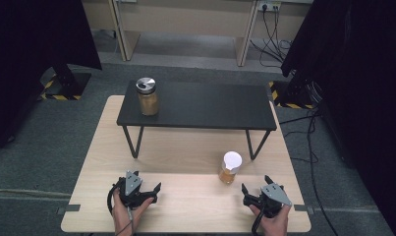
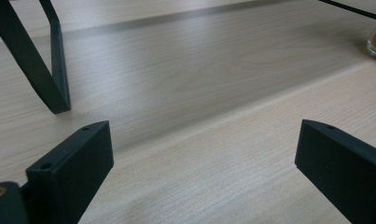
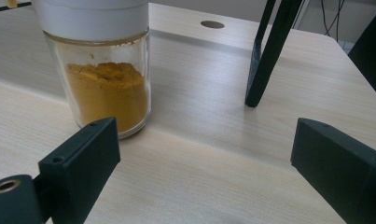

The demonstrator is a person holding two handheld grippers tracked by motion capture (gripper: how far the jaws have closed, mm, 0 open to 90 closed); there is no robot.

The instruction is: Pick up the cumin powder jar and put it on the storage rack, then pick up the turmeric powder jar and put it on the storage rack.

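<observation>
High view: both hand-held grippers rest on the wooden table [image 1: 185, 147], jaws spread wide and holding nothing. Right gripper [image 1: 255, 186] sits at five o'clock from the white-lidded spice jar [image 1: 230, 167], just beside it; its own view shows the jar at ten o'clock. Left gripper [image 1: 147, 183] lies well apart at the jar's nine o'clock. A steel-lidded jar [image 1: 147, 96] stands on the black shelf [image 1: 210, 105].

We see a black shelf [image 1: 200, 105] on thin legs standing on the pale wood worktop [image 1: 185, 147]. A silver-lidded jar [image 1: 147, 96] of brown powder stands upright on the shelf's left end. Cables [image 1: 271, 37] trail behind.
</observation>
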